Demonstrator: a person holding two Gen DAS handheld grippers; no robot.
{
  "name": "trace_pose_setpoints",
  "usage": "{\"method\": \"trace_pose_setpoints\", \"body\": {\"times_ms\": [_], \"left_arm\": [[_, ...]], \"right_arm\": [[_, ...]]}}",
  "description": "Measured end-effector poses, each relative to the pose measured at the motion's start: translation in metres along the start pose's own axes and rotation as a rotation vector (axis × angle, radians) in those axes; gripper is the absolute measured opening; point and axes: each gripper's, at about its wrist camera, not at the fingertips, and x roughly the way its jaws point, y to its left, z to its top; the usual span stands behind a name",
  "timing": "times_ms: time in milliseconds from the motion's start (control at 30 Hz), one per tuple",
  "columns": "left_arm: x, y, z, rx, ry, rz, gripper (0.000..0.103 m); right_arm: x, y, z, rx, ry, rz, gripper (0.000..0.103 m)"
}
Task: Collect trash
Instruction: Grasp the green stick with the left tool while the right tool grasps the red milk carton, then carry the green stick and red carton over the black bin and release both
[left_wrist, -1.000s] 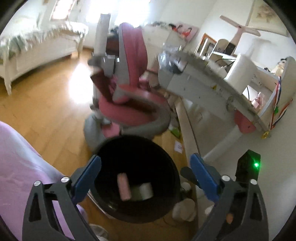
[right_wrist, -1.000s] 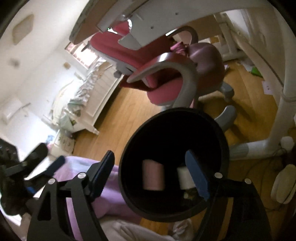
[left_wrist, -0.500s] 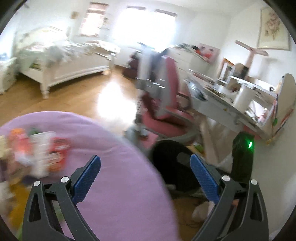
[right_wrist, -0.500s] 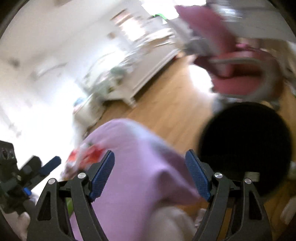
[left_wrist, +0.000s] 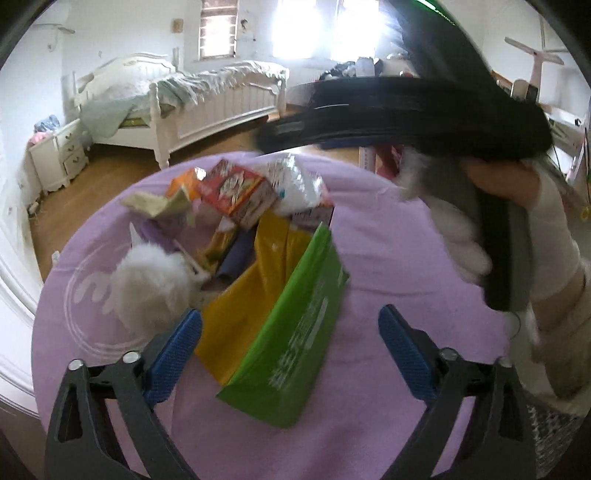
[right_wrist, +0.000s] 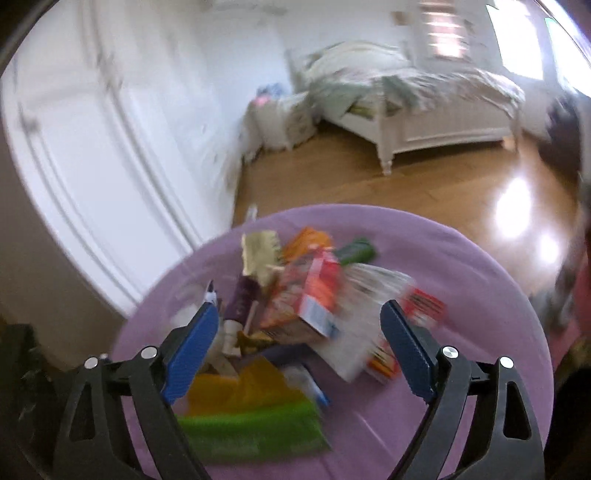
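Both of your tools — left tool (left_wrist: 290, 345) and right tool (right_wrist: 297, 345) — hang released and empty over the trash (left_wrist: 236, 236) heaped mid-counter (left_wrist: 388, 236), presumably spread wide to take the bulky green box (left_wrist: 291, 347).

trash pile (left_wrist: 255, 266) on purple cushion (left_wrist: 388, 266)

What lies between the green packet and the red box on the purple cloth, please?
In the left wrist view, a yellow bag stretches between the green packet and the red box, with a dark tube beside it.
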Motion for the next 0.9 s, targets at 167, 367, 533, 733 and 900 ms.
{"method": "trace_pose_setpoints", "body": {"times_ms": [167,367,533,733,900], "left_arm": [[0.016,0.004,-0.003,-0.003,0.062,-0.053,0.053],[0.01,0.001,-0.006,-0.015,0.038,-0.127,0.01],[-0.008,-0.001,-0.004,-0.049,-0.026,-0.132,0.008],[-0.029,-0.022,0.006,-0.057,-0.107,-0.162,0.008],[-0.032,-0.041,0.027,-0.034,-0.172,-0.184,0.008]], "right_arm": [[0.071,0.031,0.005,-0.184,0.148,-0.243,0.071],[0.053,0.007,-0.003,-0.064,0.094,-0.176,0.057],[-0.02,-0.022,-0.015,0.122,-0.072,0.008,0.057],[-0.098,-0.063,-0.042,0.279,-0.227,0.074,0.057],[-0.14,-0.094,-0.07,0.355,-0.286,0.066,0.057]]}}
